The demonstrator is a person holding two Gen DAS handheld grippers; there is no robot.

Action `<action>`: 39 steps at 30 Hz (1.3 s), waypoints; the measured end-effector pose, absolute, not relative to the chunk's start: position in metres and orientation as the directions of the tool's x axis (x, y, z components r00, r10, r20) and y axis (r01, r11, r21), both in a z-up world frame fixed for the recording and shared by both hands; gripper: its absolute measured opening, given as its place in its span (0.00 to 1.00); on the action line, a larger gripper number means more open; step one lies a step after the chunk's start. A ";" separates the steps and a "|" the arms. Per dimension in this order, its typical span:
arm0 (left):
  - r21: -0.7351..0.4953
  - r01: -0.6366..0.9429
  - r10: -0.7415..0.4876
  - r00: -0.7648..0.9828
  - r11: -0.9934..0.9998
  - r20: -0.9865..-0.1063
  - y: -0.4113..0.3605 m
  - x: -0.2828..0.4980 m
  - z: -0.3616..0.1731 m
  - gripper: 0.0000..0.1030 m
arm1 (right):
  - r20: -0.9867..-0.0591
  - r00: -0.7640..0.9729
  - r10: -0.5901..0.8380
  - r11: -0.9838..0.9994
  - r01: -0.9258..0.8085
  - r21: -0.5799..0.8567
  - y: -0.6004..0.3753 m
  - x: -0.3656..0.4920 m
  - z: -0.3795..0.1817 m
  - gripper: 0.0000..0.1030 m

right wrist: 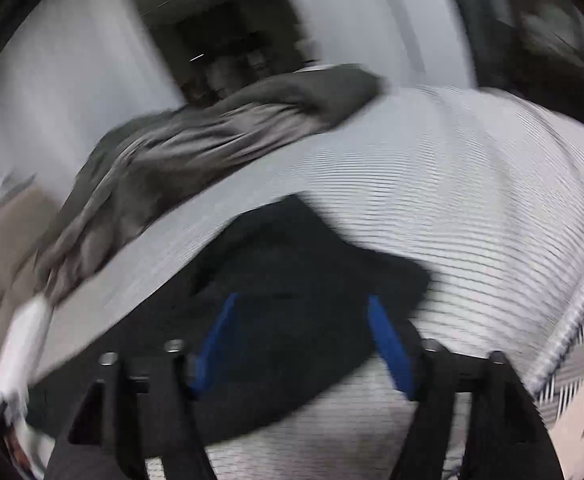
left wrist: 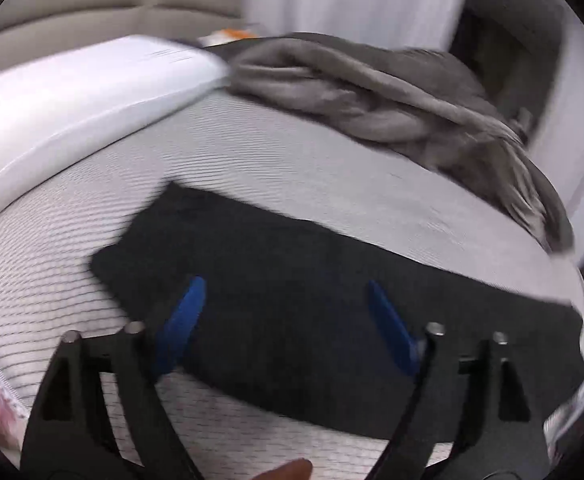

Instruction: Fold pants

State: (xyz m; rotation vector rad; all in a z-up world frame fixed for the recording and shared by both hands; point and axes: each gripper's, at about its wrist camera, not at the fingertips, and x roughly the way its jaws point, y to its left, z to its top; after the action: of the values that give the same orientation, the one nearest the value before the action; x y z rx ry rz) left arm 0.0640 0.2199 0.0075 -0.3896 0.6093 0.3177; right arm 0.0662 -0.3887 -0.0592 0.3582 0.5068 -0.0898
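Observation:
Dark pants [left wrist: 292, 280] lie flat and folded in a long band on the striped grey mattress [left wrist: 251, 152]. My left gripper [left wrist: 283, 300] hovers above the pants with its blue pads [left wrist: 183, 316] wide apart and nothing between them. In the right wrist view the same pants [right wrist: 300, 264] appear as a dark patch under my right gripper [right wrist: 302, 320], which is open; its blue pads [right wrist: 388, 340] hold nothing. Both views are blurred by motion.
A crumpled grey-brown blanket [left wrist: 392, 96] lies along the far side of the mattress, also seen as the blanket [right wrist: 195, 148] in the right view. A white pillow [left wrist: 71, 100] rests at the far left. A fingertip [left wrist: 292, 470] shows at the bottom edge.

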 end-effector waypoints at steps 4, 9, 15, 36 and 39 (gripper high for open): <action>-0.213 -0.241 0.063 0.789 0.947 -0.611 0.158 0.099 0.011 0.98 | -0.510 0.848 0.147 0.980 -0.055 0.191 -0.302 0.102 -0.046 0.97; -0.230 -0.087 -0.096 0.726 0.969 -0.681 0.082 0.158 -0.006 0.99 | -0.611 0.748 0.259 0.966 -0.214 0.147 -0.222 0.150 -0.059 0.97; -0.066 0.071 -0.095 0.599 0.995 -0.795 0.010 0.218 -0.044 0.99 | -0.760 0.621 0.192 0.961 -0.278 0.016 -0.155 0.211 -0.101 0.97; -0.150 -0.101 -0.061 0.595 0.984 -0.801 0.089 0.245 -0.042 0.99 | -0.677 0.700 -0.229 0.973 0.153 -0.172 -0.287 0.219 -0.063 0.97; -0.102 -0.075 -0.038 0.591 0.992 -0.806 0.073 0.254 -0.046 0.99 | -0.703 0.705 -0.093 0.989 -0.018 -0.149 -0.215 0.256 -0.069 0.97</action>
State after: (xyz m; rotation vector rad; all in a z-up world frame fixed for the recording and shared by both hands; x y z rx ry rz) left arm 0.2538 0.0726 -0.0457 -0.1303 0.9390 0.0217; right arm 0.2563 -0.2150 -0.0688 -0.1485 0.7877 -0.0414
